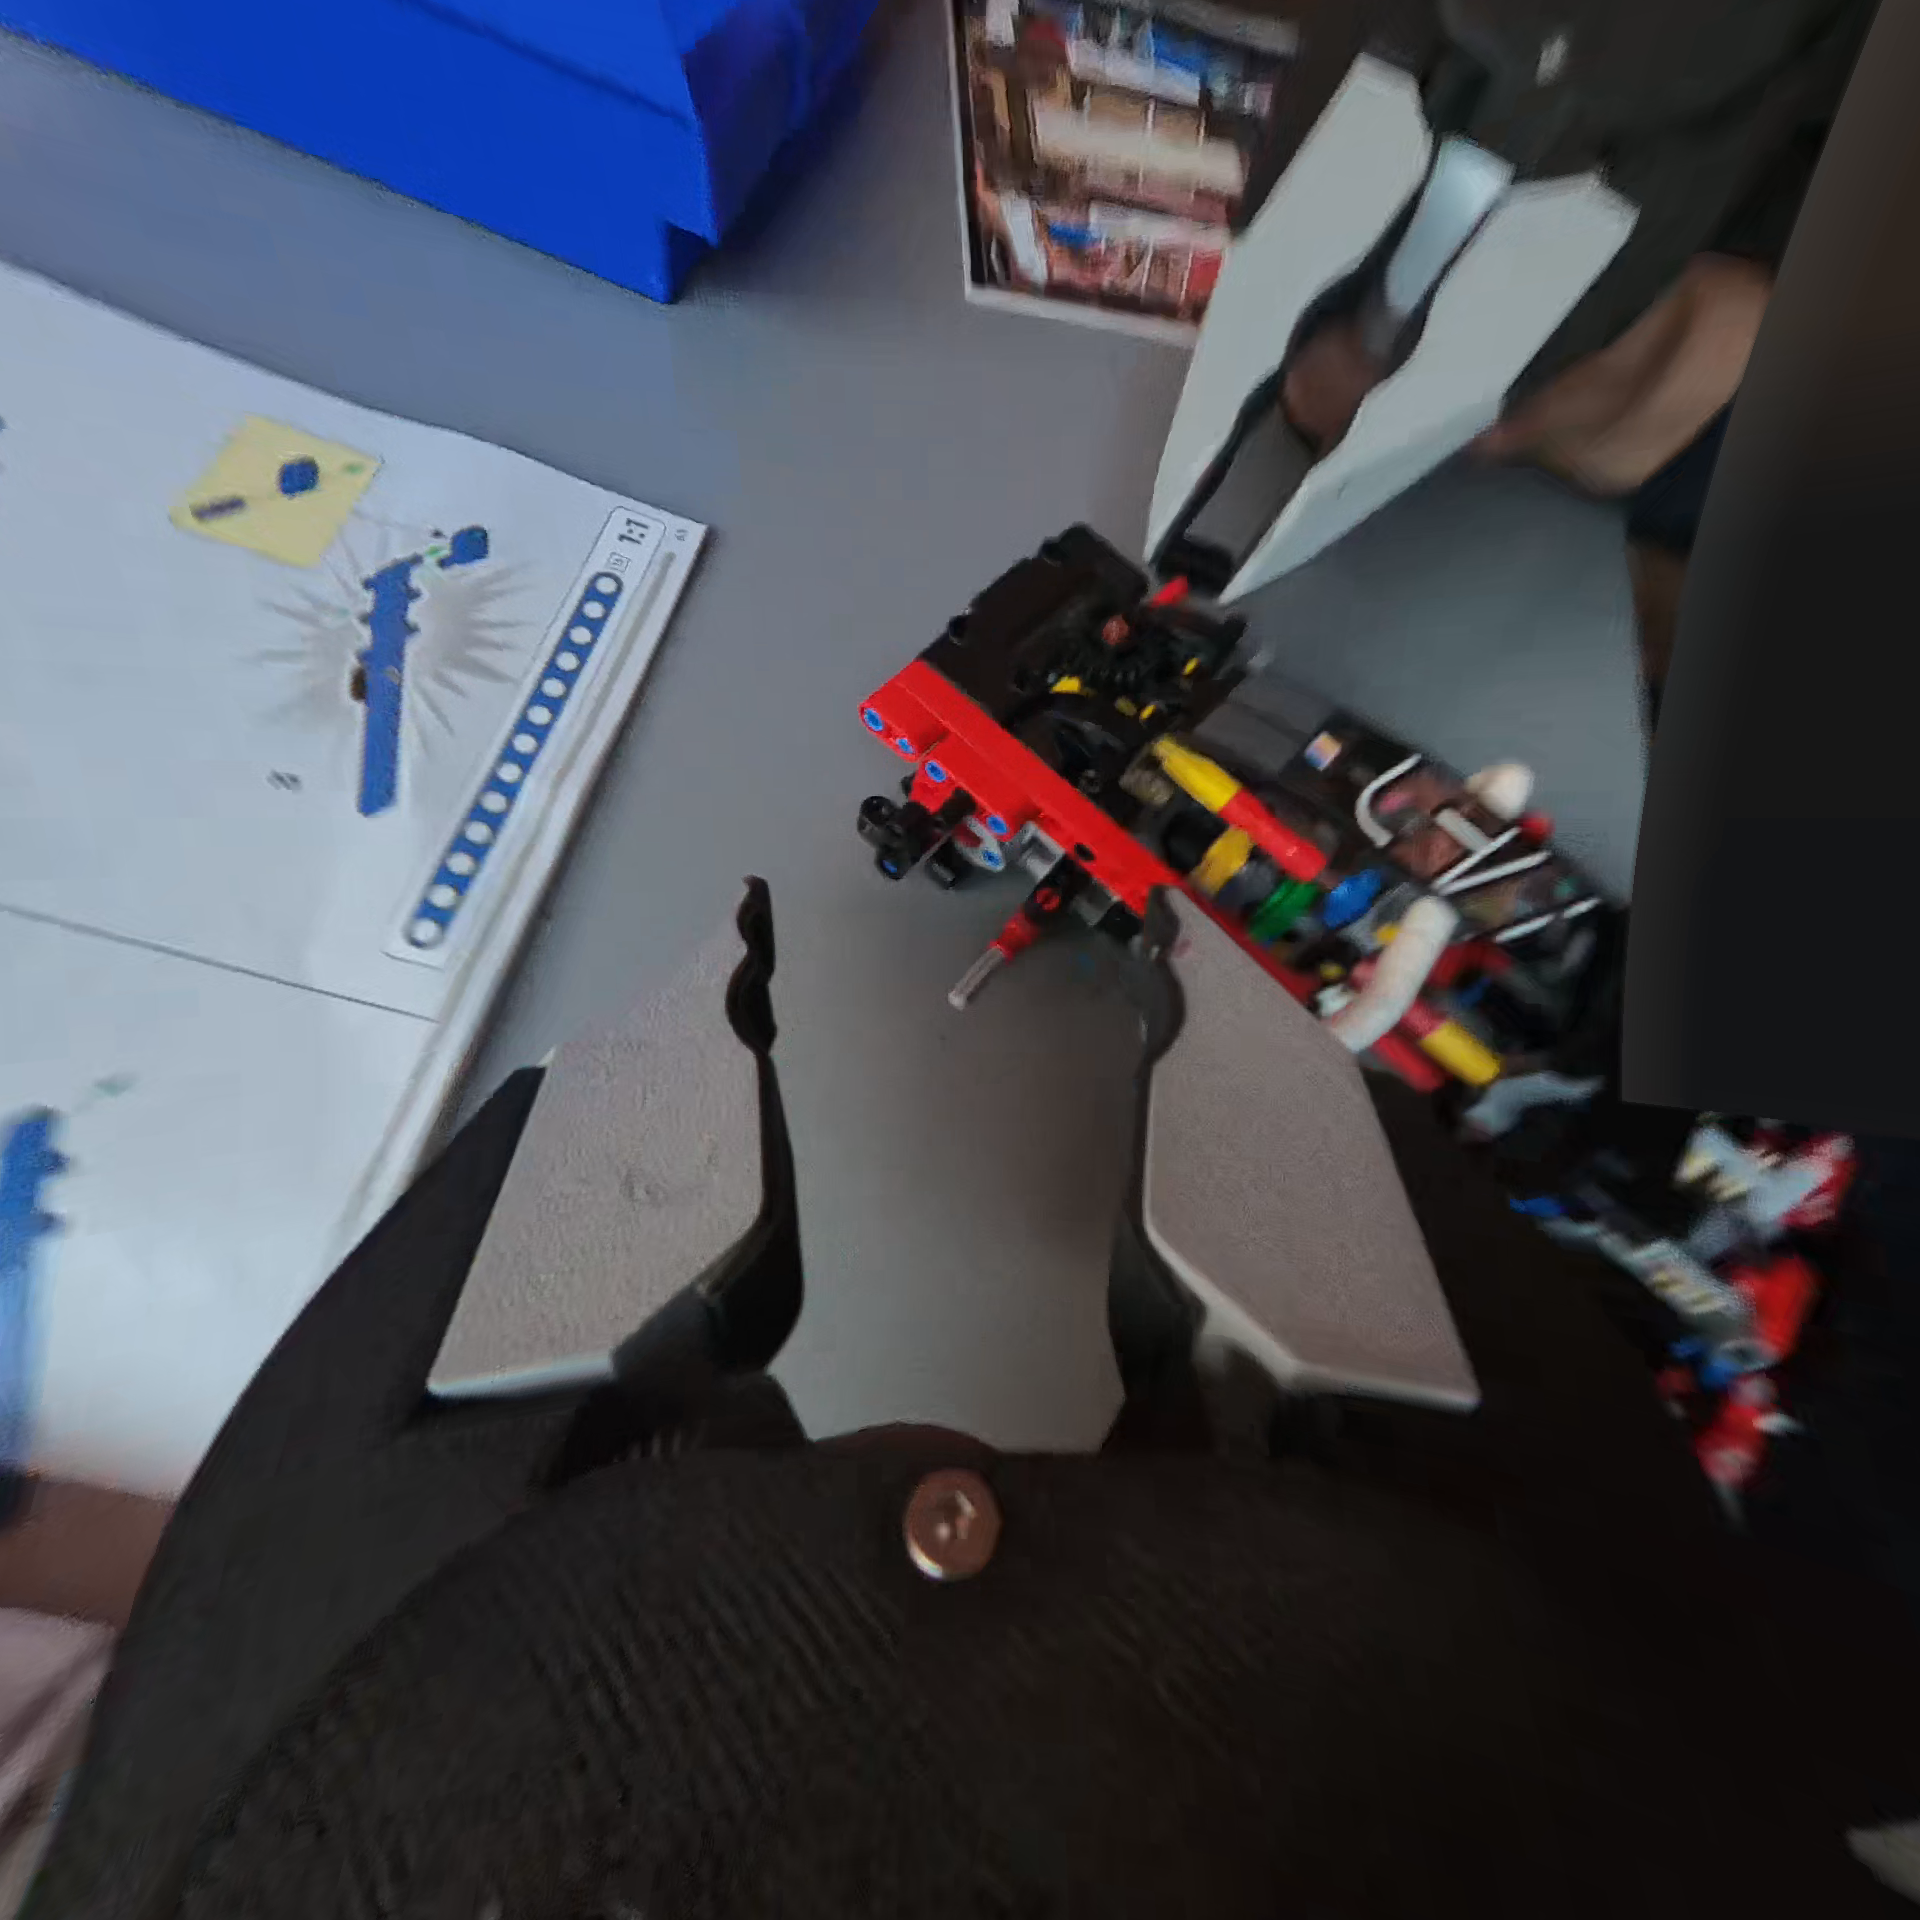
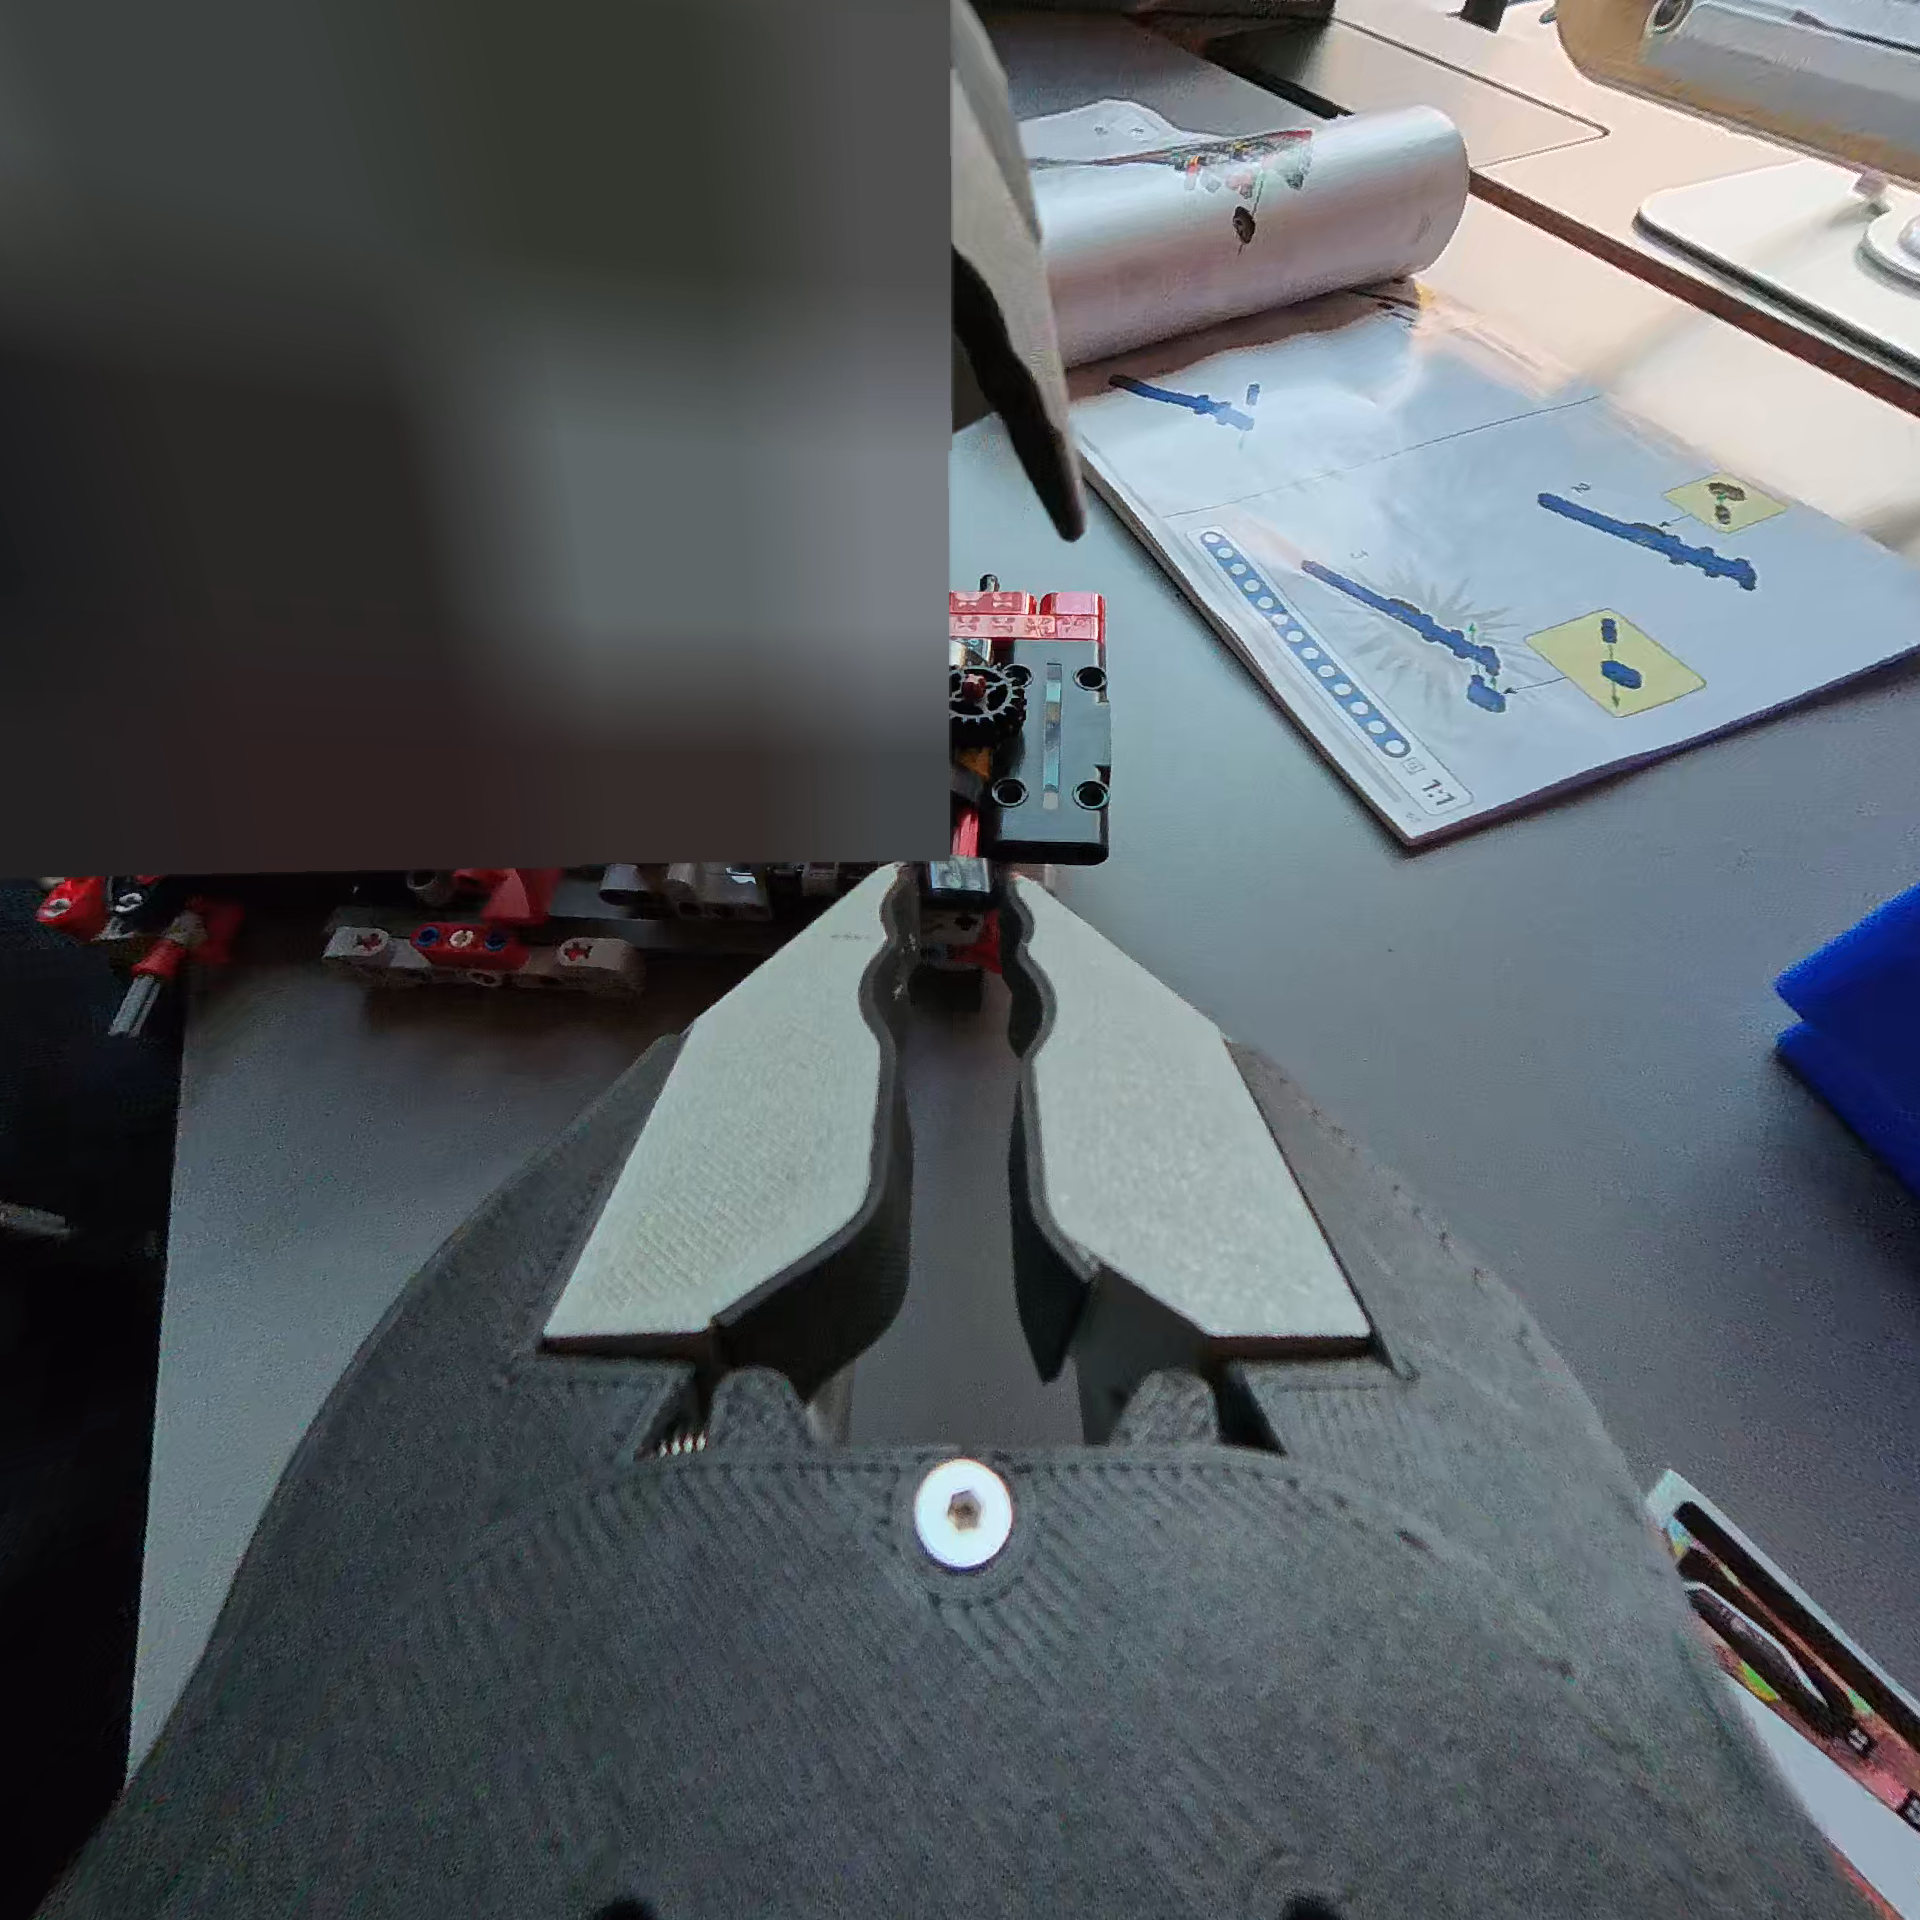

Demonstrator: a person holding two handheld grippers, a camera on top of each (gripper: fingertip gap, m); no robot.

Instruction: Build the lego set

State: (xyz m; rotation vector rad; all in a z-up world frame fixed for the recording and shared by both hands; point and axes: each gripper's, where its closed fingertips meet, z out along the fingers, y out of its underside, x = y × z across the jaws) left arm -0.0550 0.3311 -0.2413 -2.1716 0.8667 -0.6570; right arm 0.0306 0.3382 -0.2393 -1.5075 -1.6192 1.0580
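A red and black brick model [image 1: 1039, 727] lies on the grey table [image 1: 831, 416]. Its long body with yellow, green and white parts [image 1: 1403, 914] runs to the right. My left gripper [image 1: 956, 914] is open just in front of the model. Its right fingertip [image 1: 1158, 925] is at the red beam, and a red pin with a grey shaft [image 1: 997, 951] sticks out between the fingers, unpressed. My right gripper [image 2: 951, 904] is shut on a small black, grey and red end part of the model [image 2: 951, 925], below the black panel [image 2: 1049, 748]. It also shows in the left wrist view [image 1: 1195, 571].
An open instruction booklet [image 1: 312, 675] lies to the left; it also shows in the right wrist view [image 2: 1507, 582]. A blue bin [image 1: 520, 104] stands at the back. A printed box [image 1: 1101, 156] stands behind the model. Loose grey and red beams [image 2: 478, 945] lie to the left.
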